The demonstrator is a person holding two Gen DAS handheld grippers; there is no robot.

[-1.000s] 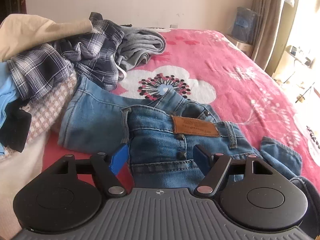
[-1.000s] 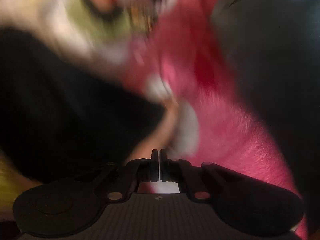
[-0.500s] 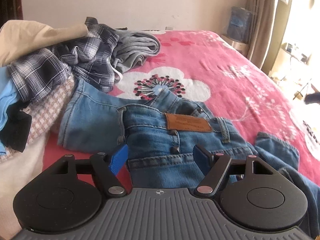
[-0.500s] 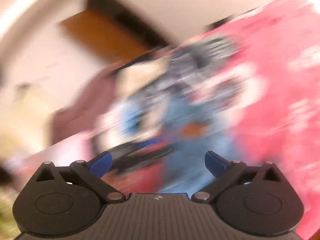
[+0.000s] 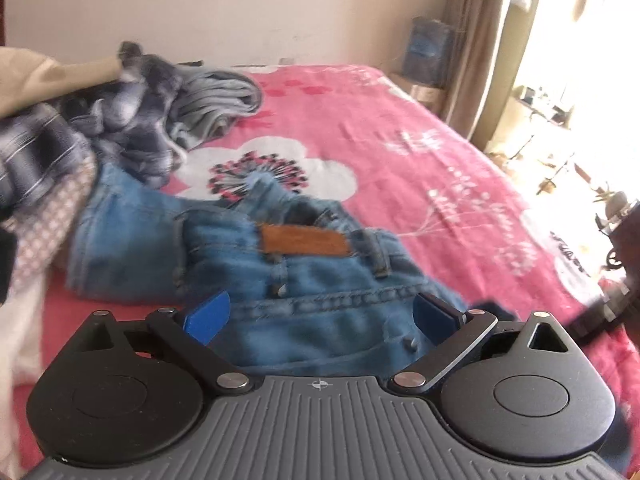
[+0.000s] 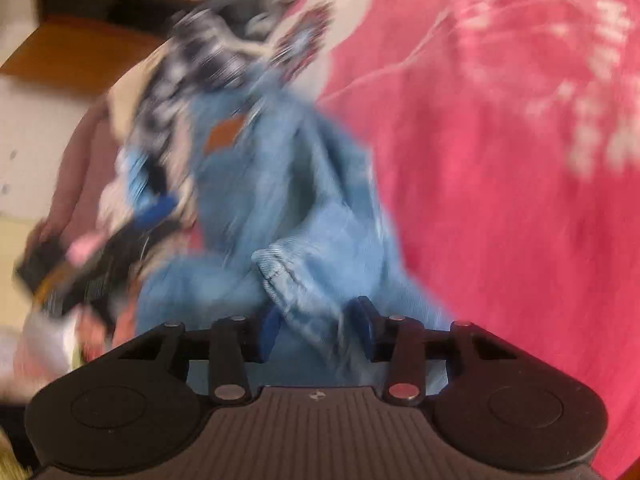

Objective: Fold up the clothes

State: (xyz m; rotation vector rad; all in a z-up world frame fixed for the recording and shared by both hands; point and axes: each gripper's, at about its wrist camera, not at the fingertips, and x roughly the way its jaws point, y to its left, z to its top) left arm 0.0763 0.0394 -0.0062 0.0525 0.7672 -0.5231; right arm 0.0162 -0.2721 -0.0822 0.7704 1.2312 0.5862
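A pair of blue jeans (image 5: 304, 280) is seen lying crumpled on a bed covered with a pink floral bedspread (image 5: 400, 120). In the left wrist view, the waistband is turned towards the camera, and a brown leather patch (image 5: 302, 241) is shown on it. The left tongs (image 5: 320, 314) are held low over the waistband, with the blue-tipped fingers (image 5: 208, 314) spread wide and nothing gripped between them.

To the left of the jeans, a heap of other clothes is piled: a dark plaid shirt (image 5: 100, 128), a folded grey garment (image 5: 216, 96) beyond it, a beige cloth (image 5: 36, 76) at the top, and a pink-and-white checked fabric (image 5: 48, 216) lower down. A large white flower print (image 5: 272, 168) is seen on the bedspread just behind the jeans. A pale wall is seen at the back, and a curtain (image 5: 476, 40) hangs by a bright window on the right.

In the right wrist view, which is blurred, the right tongs (image 6: 318, 330) are seen at a hem or cuff of the jeans (image 6: 288, 208). The denim lies between the partly spread fingers, but whether it is gripped cannot be told. The same pile of clothes is seen smeared at the upper left.
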